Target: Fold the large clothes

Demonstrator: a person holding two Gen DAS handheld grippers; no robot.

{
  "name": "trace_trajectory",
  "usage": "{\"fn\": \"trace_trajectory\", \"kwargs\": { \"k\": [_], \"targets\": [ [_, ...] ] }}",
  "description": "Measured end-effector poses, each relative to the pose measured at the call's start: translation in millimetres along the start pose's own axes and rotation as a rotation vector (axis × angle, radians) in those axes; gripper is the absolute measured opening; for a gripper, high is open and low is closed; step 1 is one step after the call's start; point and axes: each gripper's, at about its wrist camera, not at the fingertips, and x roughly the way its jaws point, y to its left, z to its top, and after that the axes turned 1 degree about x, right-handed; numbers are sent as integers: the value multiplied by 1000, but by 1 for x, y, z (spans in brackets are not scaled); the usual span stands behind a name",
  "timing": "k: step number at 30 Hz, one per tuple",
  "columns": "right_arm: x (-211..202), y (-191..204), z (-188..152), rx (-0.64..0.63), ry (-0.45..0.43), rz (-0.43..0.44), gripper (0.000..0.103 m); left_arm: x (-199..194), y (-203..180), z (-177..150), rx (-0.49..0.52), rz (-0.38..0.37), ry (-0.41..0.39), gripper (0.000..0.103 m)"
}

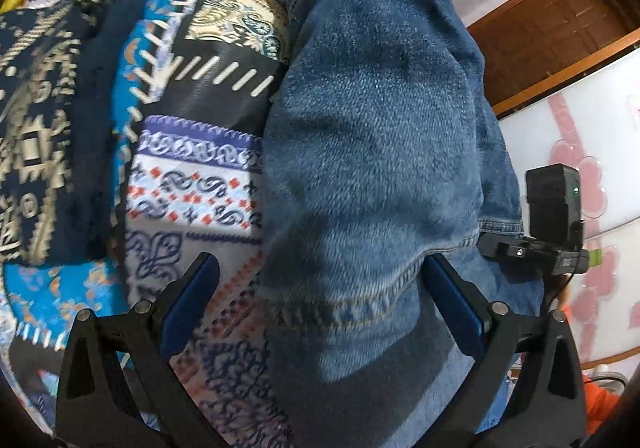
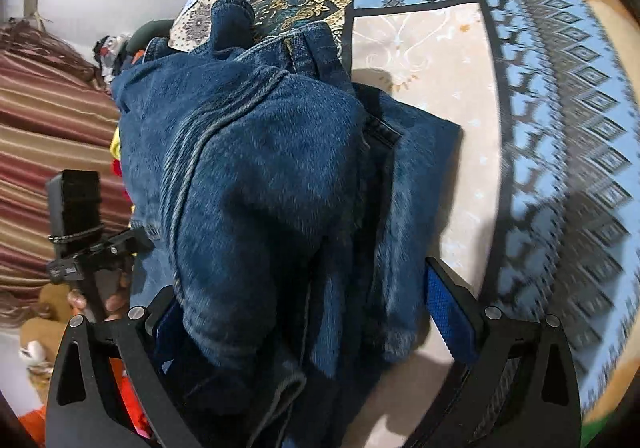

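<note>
- Lying bunched on the patterned bedspread [image 2: 540, 96], the blue jeans [image 2: 260, 176] are seen between both wide-spread grippers.
- Denim is straddled, not pinched, by the left gripper [image 1: 320, 284] and right gripper [image 2: 304, 300].

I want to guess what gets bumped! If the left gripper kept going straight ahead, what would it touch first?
Most likely the jeans. The left gripper is open, and the denim already fills the space between its fingers.

- One pair of blue jeans [image 1: 368, 152]
- One patterned bedspread [image 1: 192, 176]
- One dark patterned cloth [image 1: 44, 136]
- Two grippers: left gripper [image 1: 320, 268], right gripper [image 2: 304, 288]
</note>
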Motion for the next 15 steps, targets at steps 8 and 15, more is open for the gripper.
{"fn": "trace_trajectory", "kwargs": {
  "k": [8, 15],
  "targets": [
    [2, 7, 2, 7, -26, 32, 87, 6, -7, 15, -31, -93, -6, 82],
    [-21, 31, -7, -13, -60, 9, 41, -16, -36, 5, 21, -71, -76, 54]
  ]
}}
